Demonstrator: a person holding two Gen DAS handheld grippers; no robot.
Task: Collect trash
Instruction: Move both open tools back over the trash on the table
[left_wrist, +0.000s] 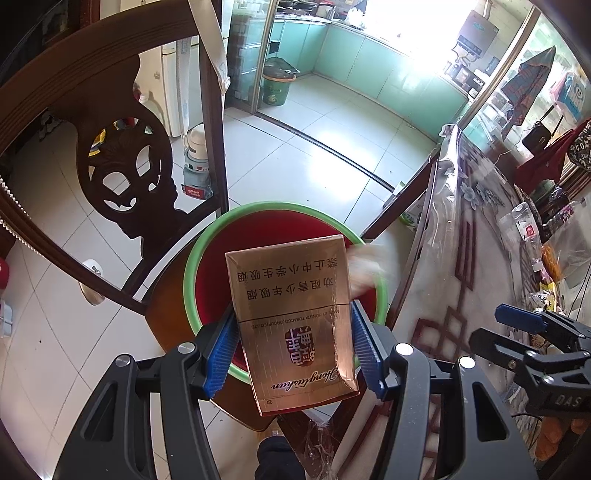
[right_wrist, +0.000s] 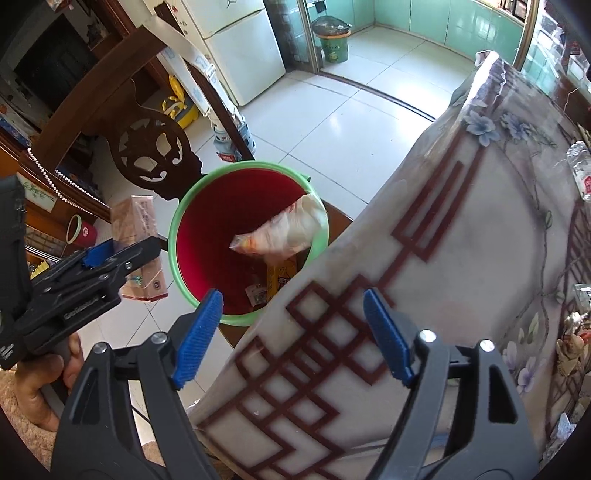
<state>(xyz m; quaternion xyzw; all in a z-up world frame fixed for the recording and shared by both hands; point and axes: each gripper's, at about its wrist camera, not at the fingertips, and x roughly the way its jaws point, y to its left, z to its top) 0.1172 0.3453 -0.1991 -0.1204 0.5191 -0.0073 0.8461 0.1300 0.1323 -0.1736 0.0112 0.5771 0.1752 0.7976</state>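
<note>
Above the bin: my left gripper holds the flat gold-brown cardboard cigarette pack over the round red bucket with a green rim.
Left grip: both blue ribbed pads press the pack's long edges near its lower half; the pack stands roughly upright, its printed face toward my camera and its top end over the bucket's mouth.
Same pack from my right wrist: it shows at, left of the bucket and apart from its rim, pinched in my left gripper.
Right gripper: spread wide, nothing between its blue pads, hovering over the edge of the table with the glossy flower-and-lattice patterned cloth.
Bucket contents: a crumpled white plastic bag with orange print, a yellow wrapper and a small scrap beside it lie inside.
Bucket's place: on the seat of the dark carved wooden chair, just beside the table.
Hidden: the pack covers much of the bucket's inside in my left view; the table edge cuts off the bucket's near right side in my right view.
Hard to make out: the pale blur at the pack's right edge in my left view.
</note>
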